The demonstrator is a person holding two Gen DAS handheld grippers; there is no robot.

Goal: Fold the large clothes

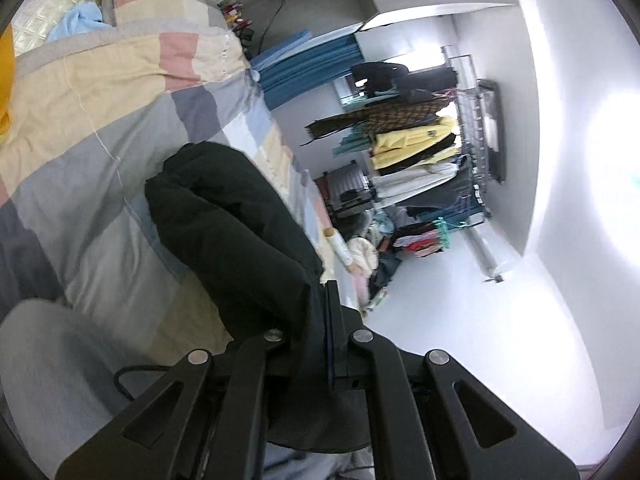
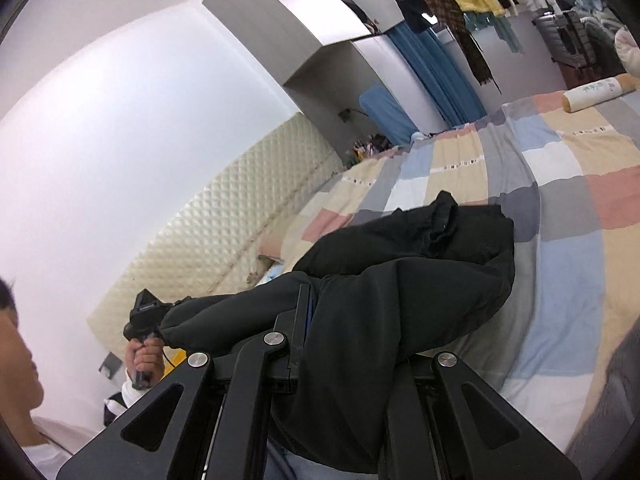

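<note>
The black garment [image 2: 400,280], a thick dark piece that may be a jacket or padded trousers (the view does not settle which), is suspended between both tools above the patchwork bedspread [image 2: 560,160]. The right gripper [image 2: 316,308] has its jaws closed narrow on one edge of the cloth, which drapes over its right finger and hides it. The left gripper [image 1: 320,304] is likewise clamped on the fabric, its jaws pinched nearly together with a fold of the black garment [image 1: 224,216] bulging away from them toward the bed. In the right wrist view the left gripper [image 2: 160,316] appears at the far end of the cloth, gripped by the person's hand [image 2: 144,360], so the garment spans from one tool to the other as a thick doubled roll. Its far portion, with what looks like a ribbed cuff or hem, rests on or just above the bedspread. Judged state of progress: the garment is picked up and already gathered in at least one layer over itself, but it is not laid flat, its edges are not aligned, and no finished flat stack is visible. Remaining work, as a judgement: lower the cloth onto the bedspread, square the fold, and release. Other clothing hangs on the clothes rack [image 1: 420,148] beyond the bed, untouched
</note>
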